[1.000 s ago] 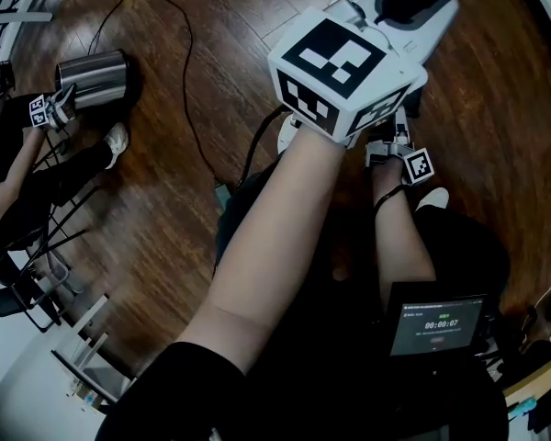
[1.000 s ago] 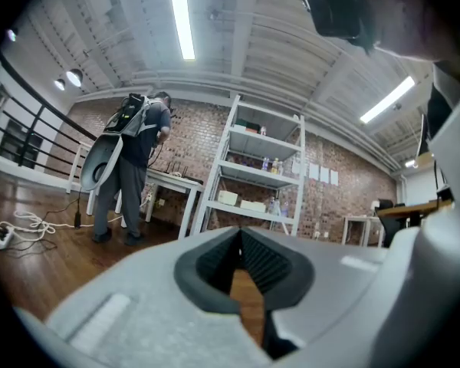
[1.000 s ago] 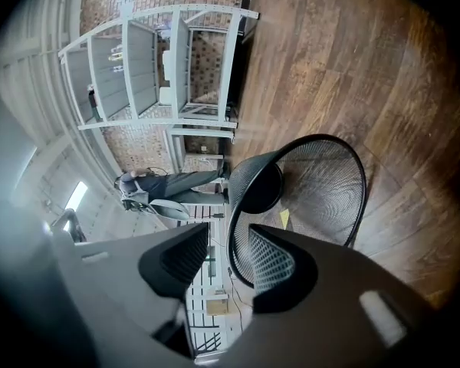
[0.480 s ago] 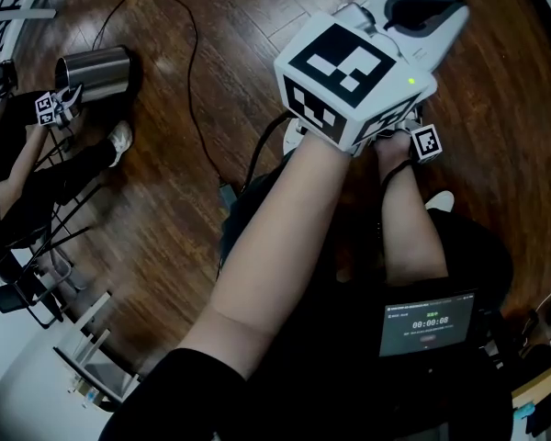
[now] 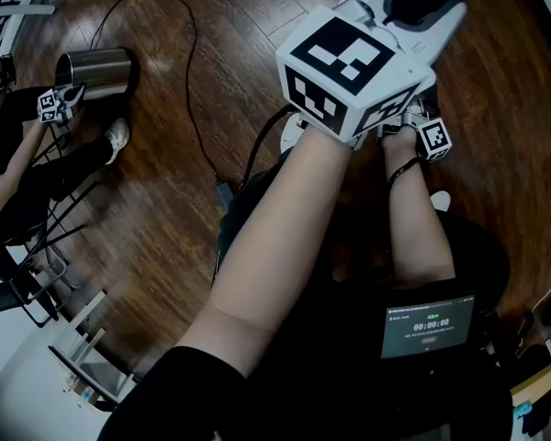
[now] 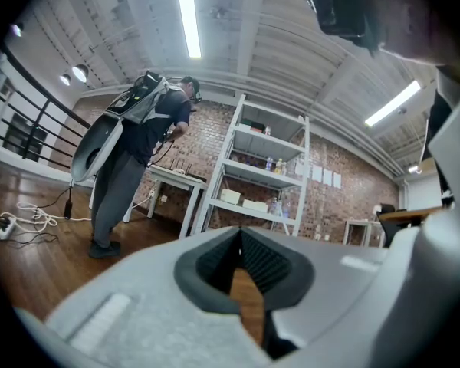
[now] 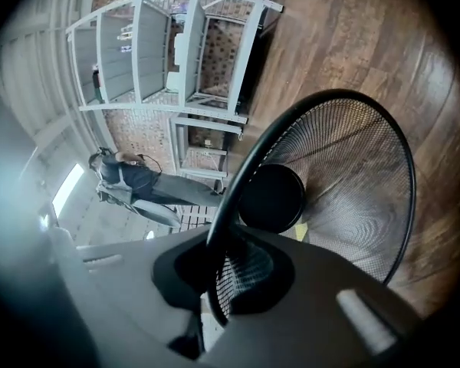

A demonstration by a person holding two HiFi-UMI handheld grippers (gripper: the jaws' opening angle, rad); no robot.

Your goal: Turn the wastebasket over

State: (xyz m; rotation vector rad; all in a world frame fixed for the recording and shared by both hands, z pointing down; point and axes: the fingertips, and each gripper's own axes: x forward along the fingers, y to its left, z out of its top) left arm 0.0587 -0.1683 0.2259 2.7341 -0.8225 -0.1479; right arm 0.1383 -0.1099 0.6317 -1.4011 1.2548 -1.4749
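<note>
On the near rim [image 7: 231,176] of the wastebasket [image 7: 353,205] sits the right gripper [image 7: 222,278], whose jaws have just been closing and now pinch the black wire edge, with a strip of mesh wall caught beside it. The wastebasket is a round black mesh one, seen from its mouth side: its solid dark base [image 7: 272,198] shows at the far end, so it seems tipped well toward the gripper instead of standing upright. Whether it rests on the wooden floor [image 7: 330,44] or is carried clear of it I cannot tell.

Taking hold at the rim looks deliberate. It is the stiffest part of a light mesh shell, and it is the farthest point from the base, which should give good leverage for swinging the mouth round.

Away from the wastebasket, the left gripper [image 6: 240,236] points level across the room with its ribbed pads drawn together at the tips and nothing between them. It touches no part of the wastebasket and appears held aside as a spare. From the head view the wastebasket is hidden below that gripper and the person's forearms.
</note>
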